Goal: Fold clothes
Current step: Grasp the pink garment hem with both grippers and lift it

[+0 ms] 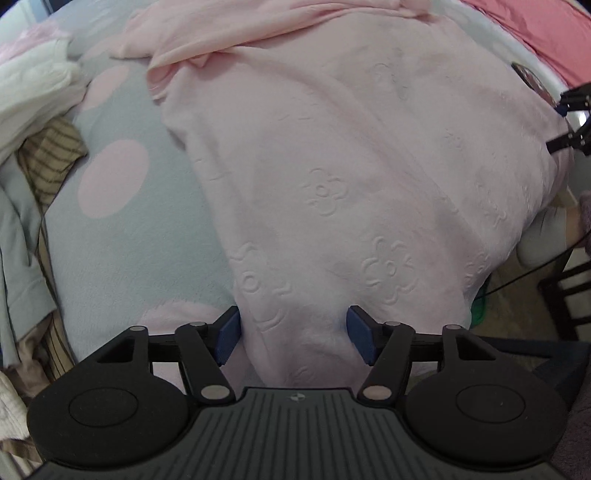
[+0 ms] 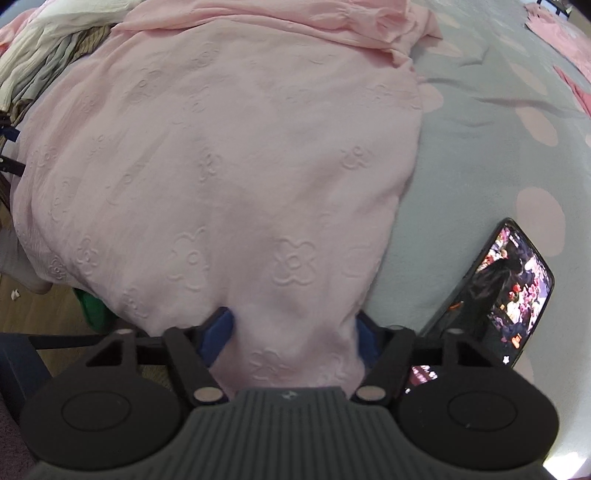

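Observation:
A pale pink garment (image 1: pixel 332 155) with embossed flowers lies spread on a grey bedsheet with pink dots (image 1: pixel 122 229). Its near hem hangs over the bed edge. My left gripper (image 1: pixel 294 334) is open, and its blue pads (image 1: pixel 229 334) straddle a bunch of the hem near the left corner. In the right wrist view the same garment (image 2: pixel 221 155) fills the middle. My right gripper (image 2: pixel 291 336) is also open, with the hem near the right corner between its pads (image 2: pixel 218 332). Each gripper shows at the edge of the other's view: the right gripper (image 1: pixel 570 118) and the left gripper (image 2: pixel 9 147).
A phone (image 2: pixel 509 295) with a lit screen lies on the sheet just right of my right gripper. A pile of white, striped and grey clothes (image 1: pixel 40 122) sits at the bed's left. Red-pink fabric (image 1: pixel 546 29) lies far right. Wooden floor (image 2: pixel 33 314) and a dark chair (image 1: pixel 569 295) are below the bed edge.

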Motion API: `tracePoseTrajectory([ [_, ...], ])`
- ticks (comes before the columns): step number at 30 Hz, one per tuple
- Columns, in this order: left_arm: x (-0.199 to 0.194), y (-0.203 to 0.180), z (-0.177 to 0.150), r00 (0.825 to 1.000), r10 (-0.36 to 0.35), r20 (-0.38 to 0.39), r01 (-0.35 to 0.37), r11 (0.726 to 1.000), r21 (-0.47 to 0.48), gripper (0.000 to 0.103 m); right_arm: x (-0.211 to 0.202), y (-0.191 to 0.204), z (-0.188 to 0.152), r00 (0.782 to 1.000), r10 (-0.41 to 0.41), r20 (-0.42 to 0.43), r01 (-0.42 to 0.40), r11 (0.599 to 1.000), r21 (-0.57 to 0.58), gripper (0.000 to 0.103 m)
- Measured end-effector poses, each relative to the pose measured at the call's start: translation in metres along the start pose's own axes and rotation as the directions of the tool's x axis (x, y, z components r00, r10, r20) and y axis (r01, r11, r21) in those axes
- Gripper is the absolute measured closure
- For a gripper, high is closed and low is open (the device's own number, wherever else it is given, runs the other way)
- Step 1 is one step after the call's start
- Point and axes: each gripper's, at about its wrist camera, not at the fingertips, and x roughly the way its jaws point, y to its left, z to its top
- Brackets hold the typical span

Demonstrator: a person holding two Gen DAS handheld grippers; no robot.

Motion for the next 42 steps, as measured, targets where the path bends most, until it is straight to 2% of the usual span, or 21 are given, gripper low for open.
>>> tracePoseTrajectory([
  [1, 0.000, -0.004, 0.000, 1.000, 0.008, -0.002, -0.008, 1.000, 0.020, 0.060, -0.001, 0.007, 0.001, 1.000, -0.014, 0.002, 0.014, 1.000, -0.008, 0.067],
  [3, 0.001, -0.013, 0.001, 1.000, 0.023, -0.007, -0.022, 0.998, 0.061, 0.072, -0.003, 0.020, 0.002, 0.998, -0.060, 0.005, 0.060, 0.998, -0.026, 0.076],
  [5, 0.000, -0.017, 0.002, 1.000, 0.026, -0.006, -0.025, 0.997, 0.075, 0.082, -0.004, 0.029, 0.005, 0.996, -0.092, 0.009, 0.092, 0.996, -0.006, 0.094],
  [7, -0.002, -0.020, 0.005, 1.000, 0.013, -0.001, -0.013, 0.997, 0.079, 0.095, -0.009, 0.032, 0.009, 0.995, -0.099, 0.021, 0.098, 0.995, 0.023, 0.096],
  [9, -0.007, -0.018, 0.008, 1.000, -0.020, 0.005, 0.020, 0.998, 0.062, 0.099, -0.018, 0.027, 0.013, 0.997, -0.067, 0.048, 0.064, 0.996, 0.057, 0.097],
  [12, -0.021, -0.010, 0.015, 0.994, -0.095, 0.050, 0.095, 0.996, 0.002, 0.100, -0.032, 0.020, 0.019, 0.996, -0.021, 0.090, 0.012, 0.994, 0.106, 0.097],
  [15, -0.041, -0.003, 0.027, 0.981, -0.144, 0.127, 0.150, 0.988, -0.043, 0.101, -0.047, 0.010, 0.026, 0.990, 0.020, 0.143, -0.042, 0.987, 0.154, 0.097],
  [20, -0.080, 0.019, 0.048, 0.950, -0.157, 0.271, 0.194, 0.974, -0.115, 0.101, -0.087, -0.026, 0.041, 0.957, 0.045, 0.285, -0.119, 0.962, 0.246, 0.097],
  [24, -0.107, 0.048, 0.067, 0.922, -0.133, 0.363, 0.208, 0.962, -0.176, 0.101, -0.114, -0.054, 0.061, 0.927, 0.023, 0.375, -0.146, 0.942, 0.302, 0.097],
  [26, -0.116, 0.061, 0.079, 0.915, -0.113, 0.386, 0.199, 0.962, -0.188, 0.101, -0.124, -0.067, 0.073, 0.913, 0.012, 0.408, -0.151, 0.938, 0.311, 0.097],
  [31, -0.129, 0.085, 0.114, 0.908, -0.060, 0.416, 0.143, 0.975, -0.172, 0.101, -0.131, -0.081, 0.119, 0.884, -0.024, 0.466, -0.112, 0.958, 0.262, 0.097],
  [37, -0.123, 0.122, 0.161, 0.898, 0.022, 0.440, 0.081, 0.974, -0.213, 0.101, -0.121, -0.094, 0.184, 0.856, -0.078, 0.511, -0.057, 0.968, 0.243, 0.097],
  [42, -0.097, 0.158, 0.198, 0.889, 0.101, 0.447, 0.046, 0.951, -0.305, 0.101, -0.091, -0.107, 0.231, 0.853, -0.131, 0.505, -0.014, 0.962, 0.273, 0.097],
])
